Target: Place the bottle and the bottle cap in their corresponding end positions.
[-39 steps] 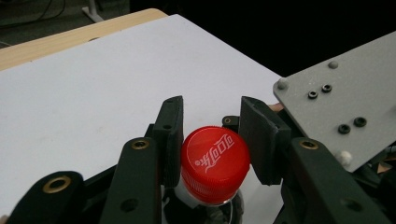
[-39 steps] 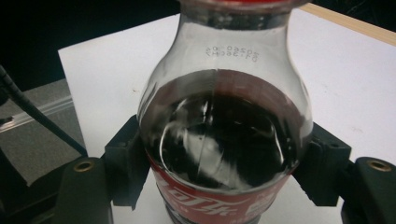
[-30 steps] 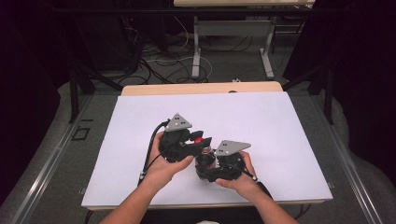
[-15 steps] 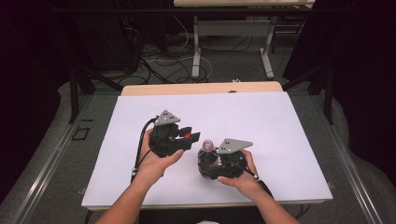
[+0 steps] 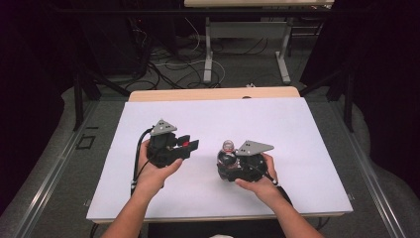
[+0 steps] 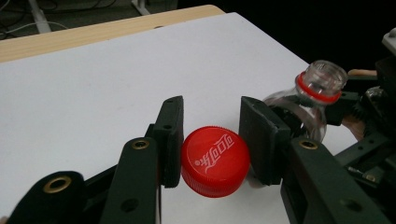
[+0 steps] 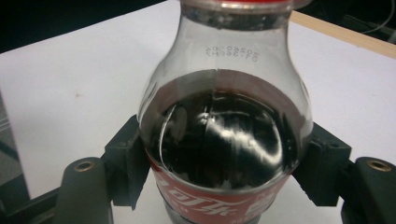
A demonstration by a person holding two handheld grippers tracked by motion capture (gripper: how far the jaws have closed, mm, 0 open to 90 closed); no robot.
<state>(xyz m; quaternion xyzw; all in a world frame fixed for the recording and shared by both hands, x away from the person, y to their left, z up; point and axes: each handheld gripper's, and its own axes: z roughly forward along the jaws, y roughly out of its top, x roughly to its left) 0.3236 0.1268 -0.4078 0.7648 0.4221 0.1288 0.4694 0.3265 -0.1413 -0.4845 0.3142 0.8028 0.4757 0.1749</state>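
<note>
From above the near edge we look down and forward over the counter (image 5: 297, 124). Our left gripper camera sits close behind its fingers (image 6: 170, 140); the right one hugs the bottle (image 7: 224, 140), seen in all three.

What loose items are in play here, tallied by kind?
Cola bottle, uncapped, clamped in the right hand-held gripper: 1
Red bottle cap, pinched in the left hand-held gripper: 1
Total: 2
</note>
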